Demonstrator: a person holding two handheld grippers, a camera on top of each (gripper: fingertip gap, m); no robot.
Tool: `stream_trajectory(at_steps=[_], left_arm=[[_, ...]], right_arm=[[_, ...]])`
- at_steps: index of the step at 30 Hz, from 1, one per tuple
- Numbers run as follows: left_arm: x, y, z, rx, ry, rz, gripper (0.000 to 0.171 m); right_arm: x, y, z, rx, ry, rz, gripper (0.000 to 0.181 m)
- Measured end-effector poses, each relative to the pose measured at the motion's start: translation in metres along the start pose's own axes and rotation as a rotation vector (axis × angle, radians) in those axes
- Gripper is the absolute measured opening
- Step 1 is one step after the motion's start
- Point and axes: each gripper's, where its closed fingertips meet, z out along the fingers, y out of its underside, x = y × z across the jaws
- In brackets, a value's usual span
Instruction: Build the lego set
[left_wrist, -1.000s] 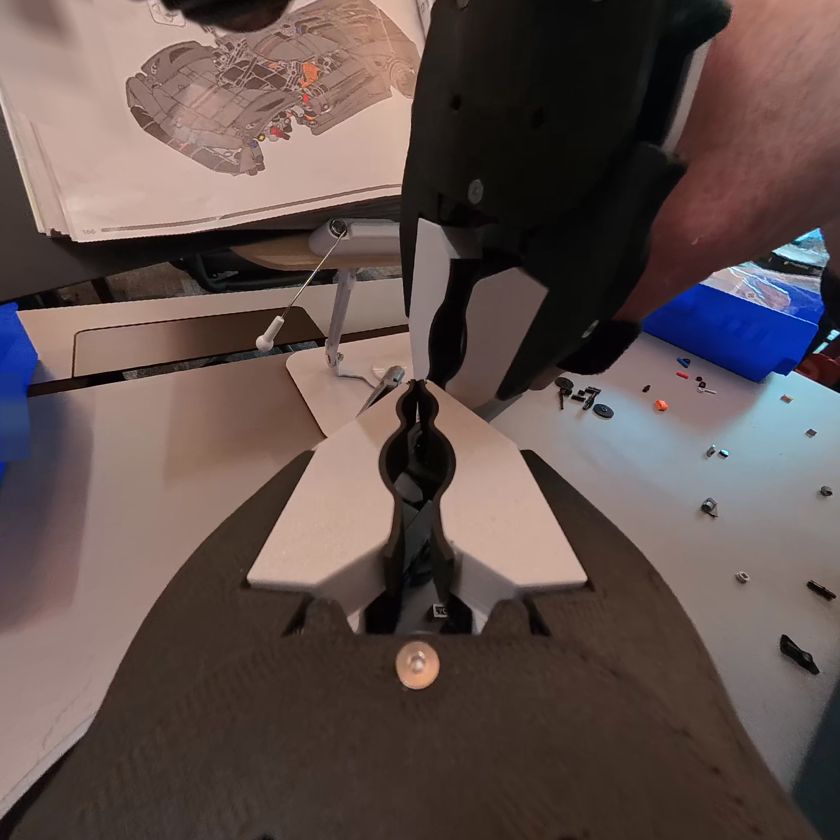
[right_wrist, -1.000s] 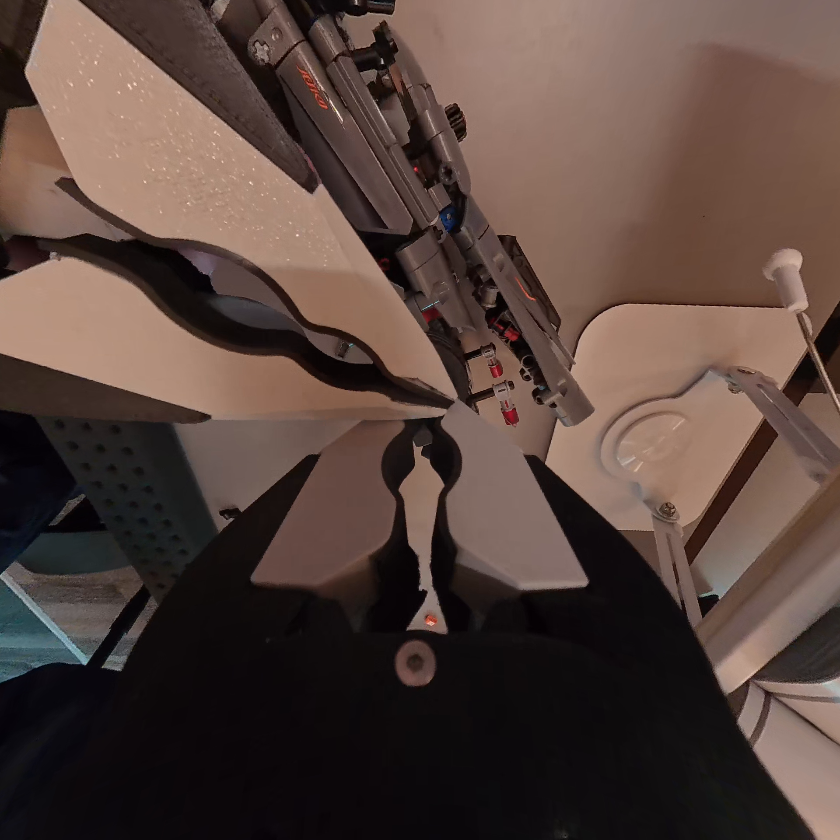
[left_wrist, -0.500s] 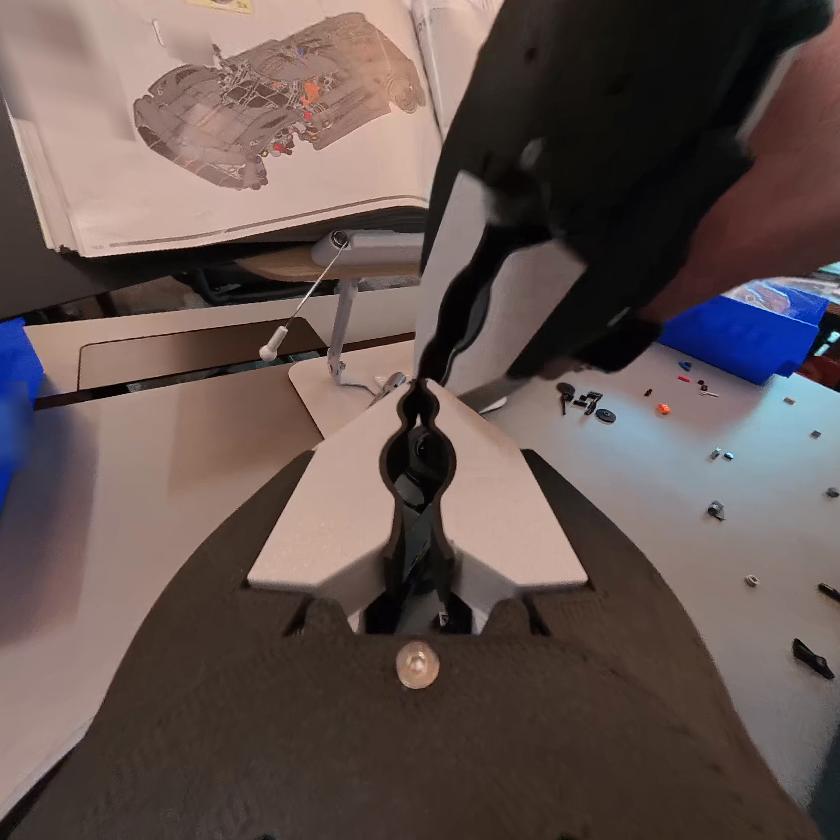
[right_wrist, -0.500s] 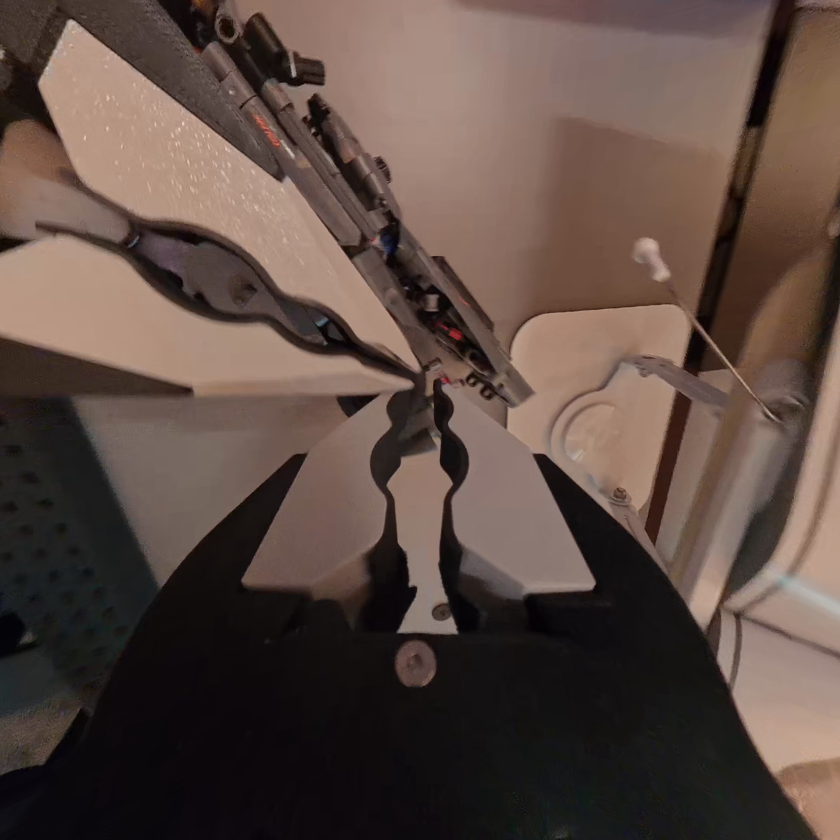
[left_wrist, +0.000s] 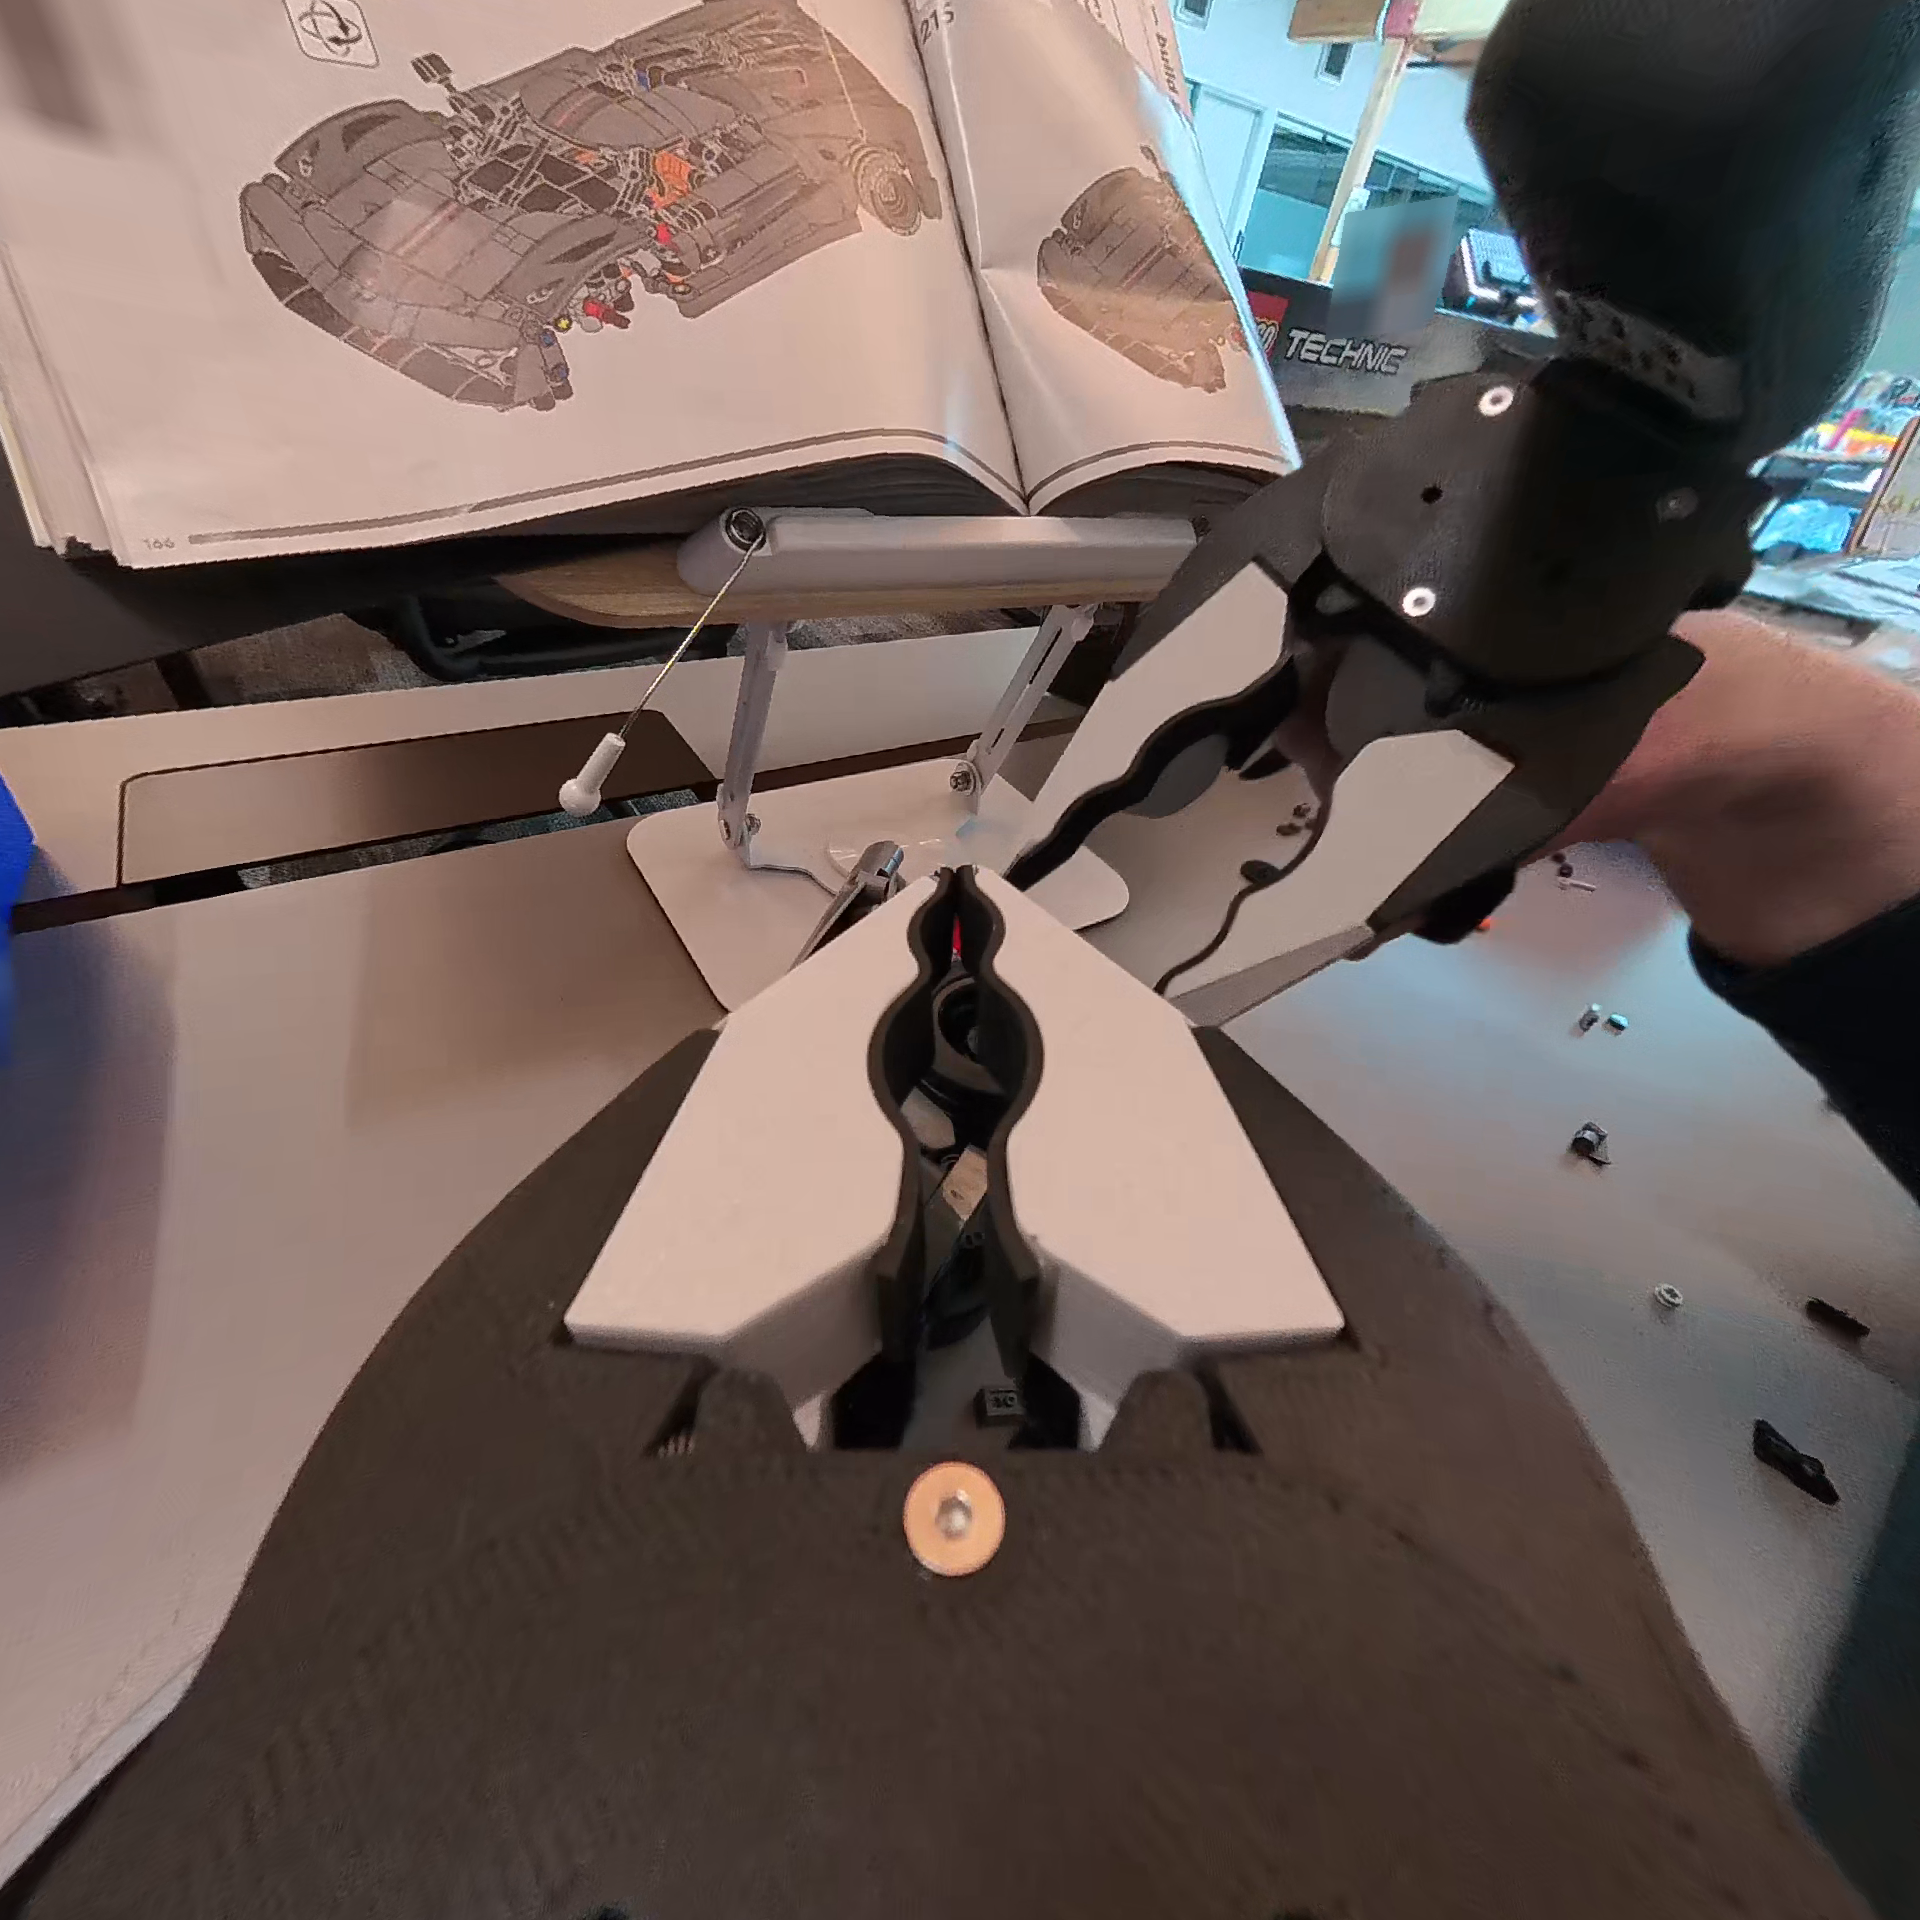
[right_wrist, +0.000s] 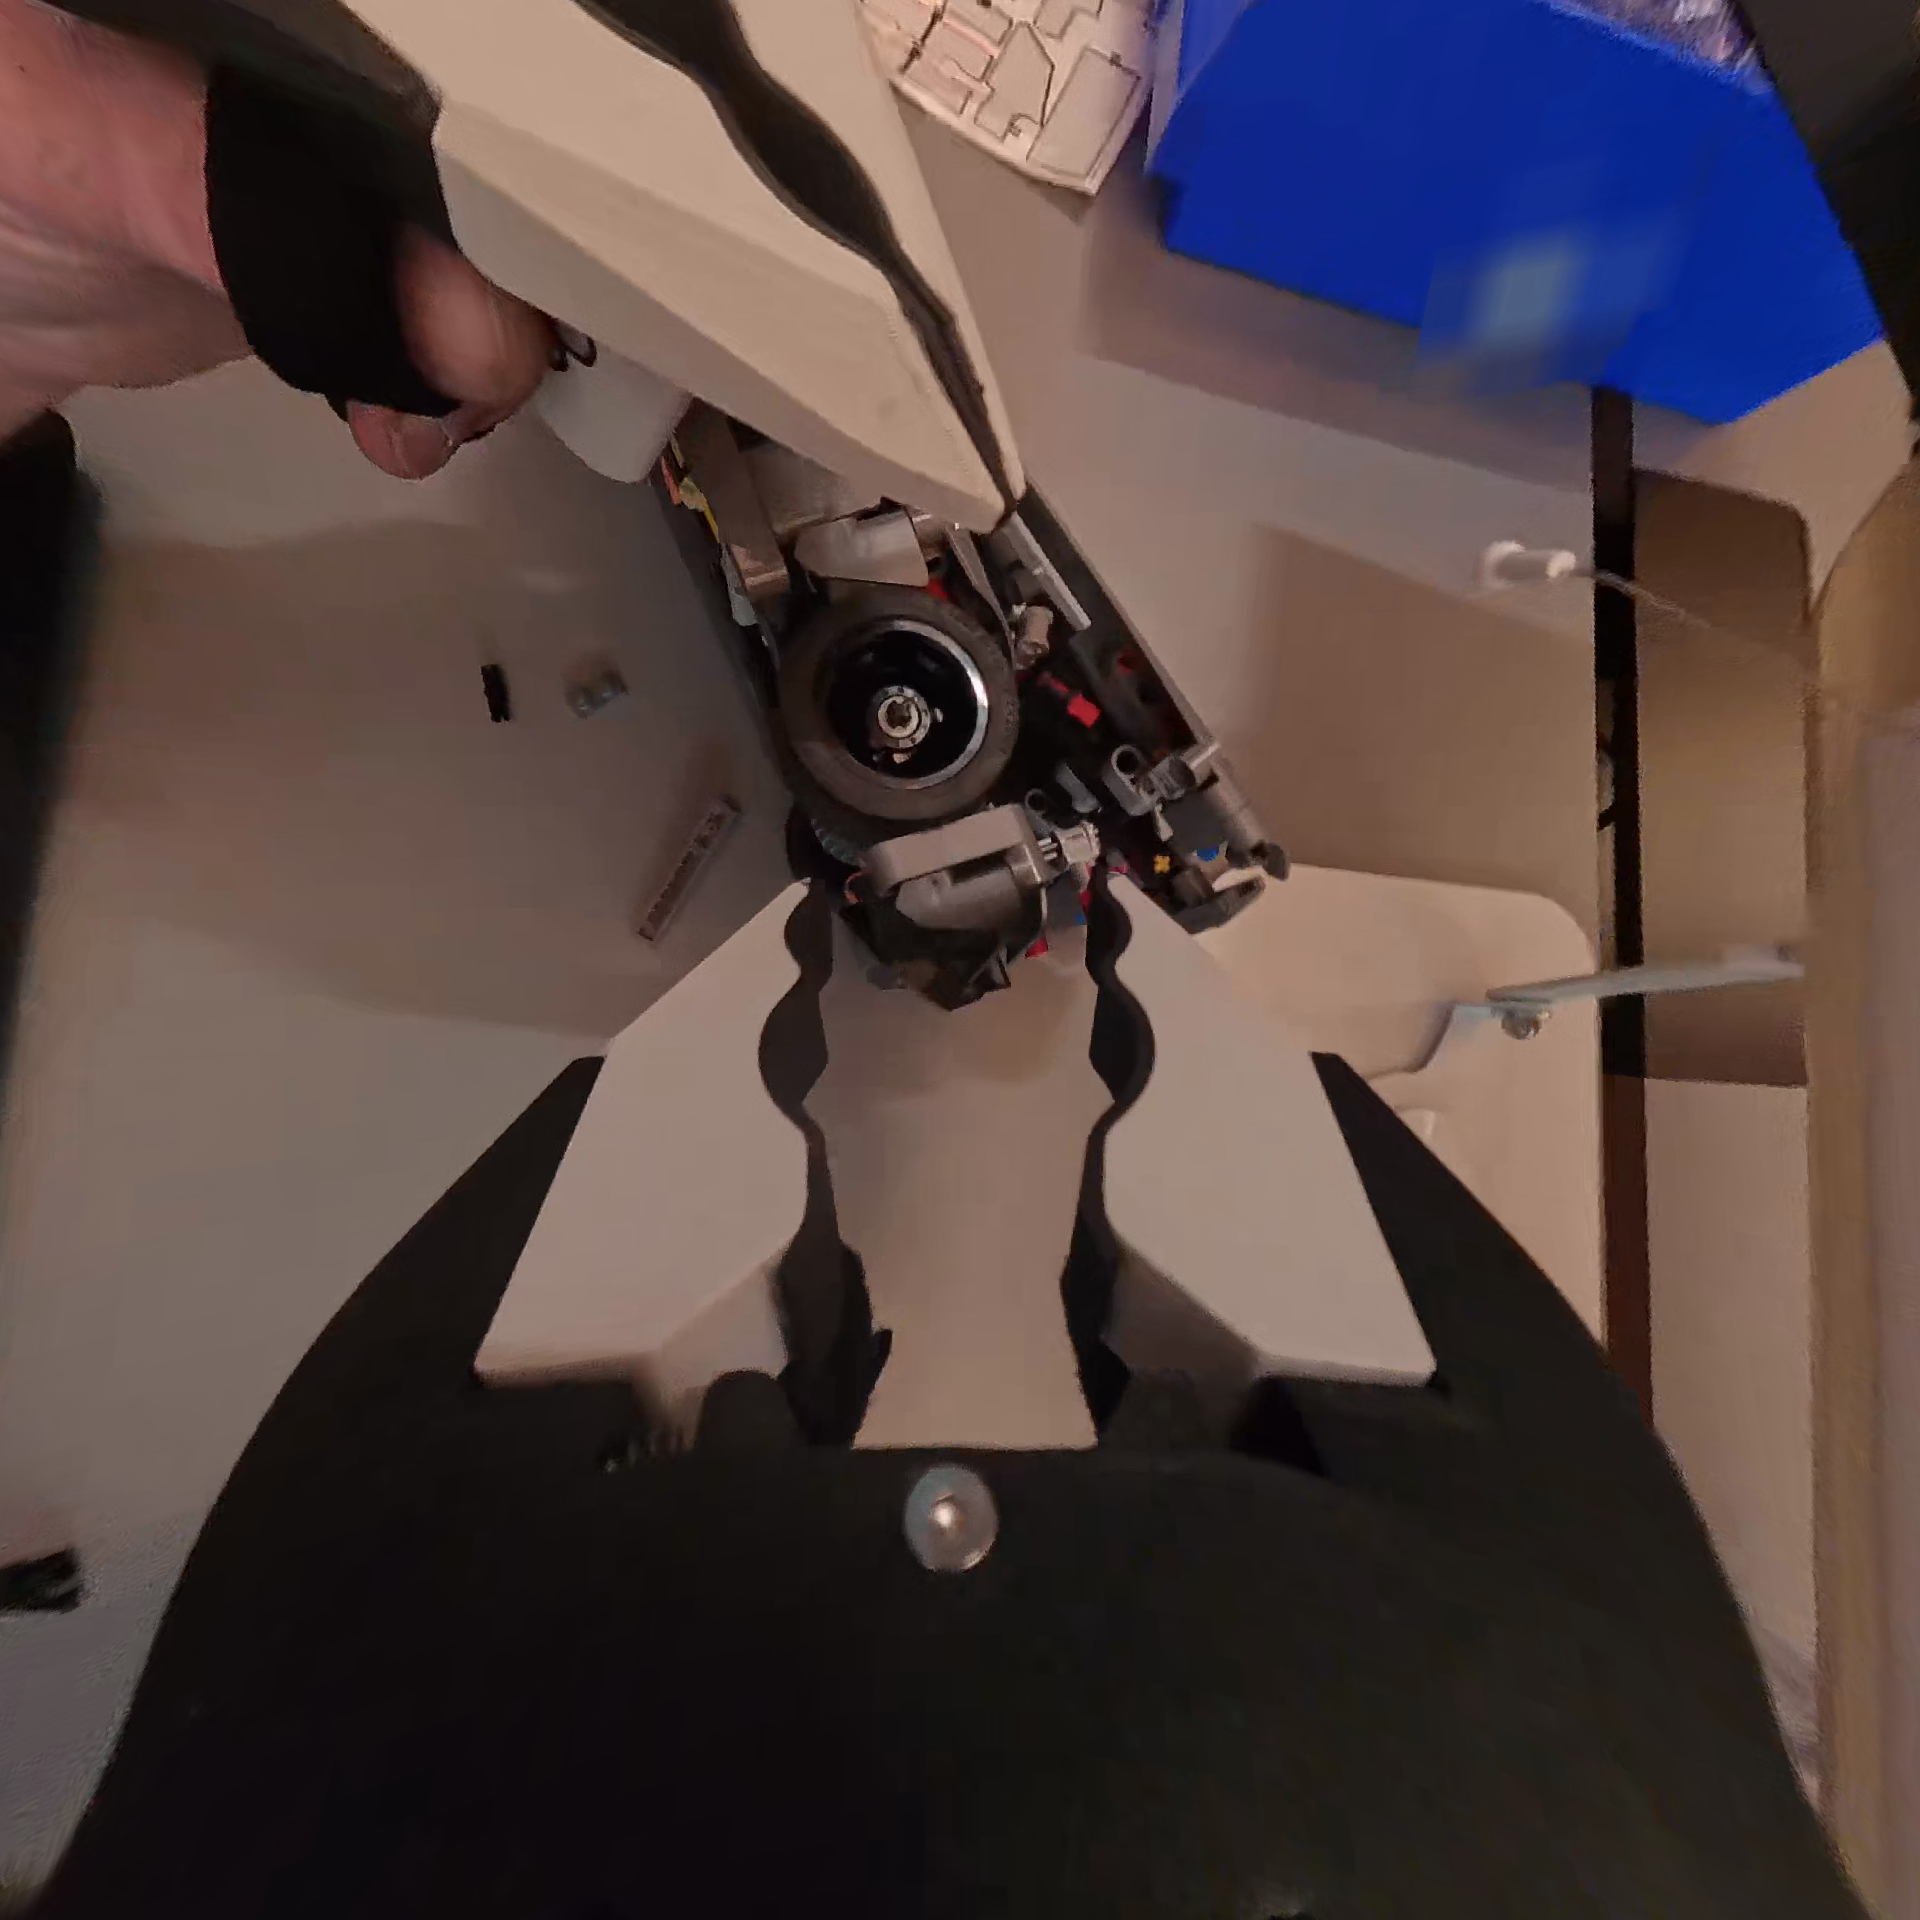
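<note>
Most of the car model (right_wrist: 935, 727) looks built already, judging by what hangs under the left gripper (left_wrist: 958, 883): a grey bodied chassis with panels, red and blue pins, and a black wheel (right_wrist: 899, 717) fitted on its axle, facing the right wrist camera. The left gripper's fingers are pressed together on the model; in the left wrist view dark parts fill the gap between them, and in the right wrist view the closed fingertips meet at the model's upper edge while the body hangs below and beyond them, lifted off the table (right_wrist: 364, 779). The right gripper (right_wrist: 956, 925) is spread wide and holds nothing; its fingertips sit just in front of the model's lower end, one on each side of a grey curved piece there, and I cannot tell whether they touch it. Beyond the left gripper the instruction book (left_wrist: 520, 260) stands open on its stand (left_wrist: 883, 561), showing a nearly whole car, which suggests a late stage of the build. What is left seems to be small work: loose small parts (left_wrist: 1590, 1138) lie scattered on the table to the right of the left gripper, well apart from it, and a black pin (right_wrist: 497, 691) with a small grey piece lies on the table to the left of the right gripper. A blue bin (right_wrist: 1507, 187) sits far ahead and right of the right gripper. Which piece goes on next is not clear from these views.
</note>
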Motion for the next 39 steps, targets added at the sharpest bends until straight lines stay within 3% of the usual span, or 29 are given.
stream_trajectory(at_steps=[8,23,27,34,39], left_arm=[[0.0,0.001,0.001,-0.006,0.0,0.01,0.0],[0.0,0.001,0.0,-0.007,-0.004,0.015,0.0],[0.001,-0.005,-0.005,0.032,0.006,0.0,0.0],[0.001,-0.049,-0.044,0.275,-0.052,0.055,0.01],[-0.007,-0.063,-0.094,0.354,-0.179,0.102,0.017]], right_arm=[[-0.001,-0.006,0.004,0.058,0.043,-0.116,0.03],[0.002,-0.001,0.001,0.061,0.025,-0.083,0.03],[0.003,-0.012,-0.01,0.139,0.015,-0.04,0.041],[0.0,-0.024,-0.019,0.173,0.026,-0.052,0.046],[0.007,-0.034,-0.028,0.252,0.032,0.009,0.05]])
